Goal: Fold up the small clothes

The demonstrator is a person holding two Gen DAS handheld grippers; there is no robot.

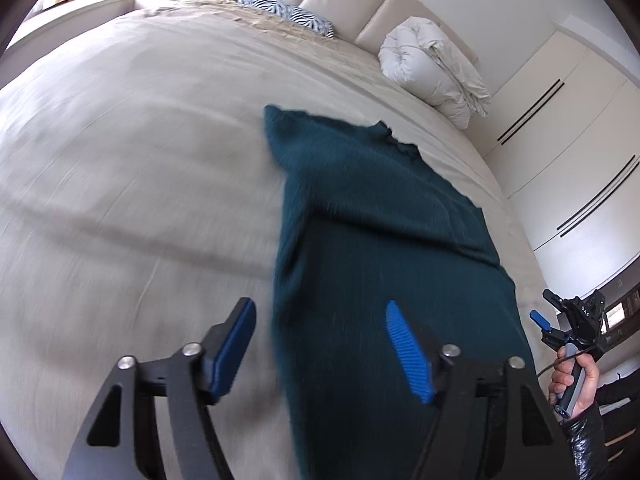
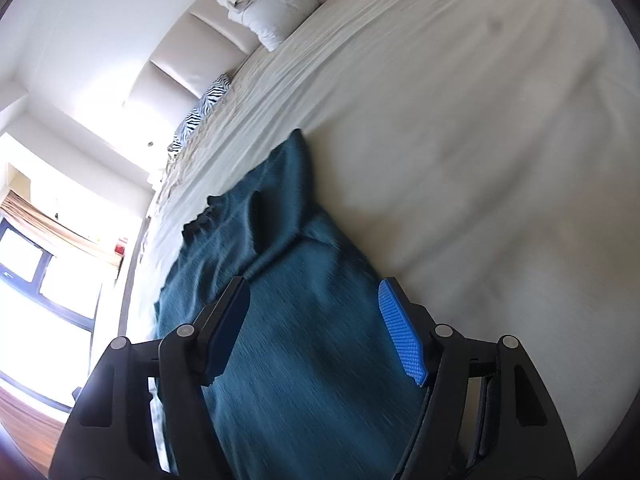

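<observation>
A dark teal knit garment (image 1: 372,240) lies spread lengthwise on the beige bed cover (image 1: 140,152). My left gripper (image 1: 320,344) is open and empty, hovering over the garment's left edge near its close end. The garment also shows in the right wrist view (image 2: 304,320), with a fold ridge near its far end. My right gripper (image 2: 316,328) is open and empty above the garment's near part. The right gripper also appears in the left wrist view (image 1: 568,324), held in a hand at the bed's right side.
A rolled white duvet (image 1: 432,68) and a zebra-print pillow (image 1: 288,14) lie at the padded headboard (image 1: 360,0). White wardrobe doors (image 1: 568,152) stand to the right of the bed. A bright window (image 2: 36,280) is on the other side.
</observation>
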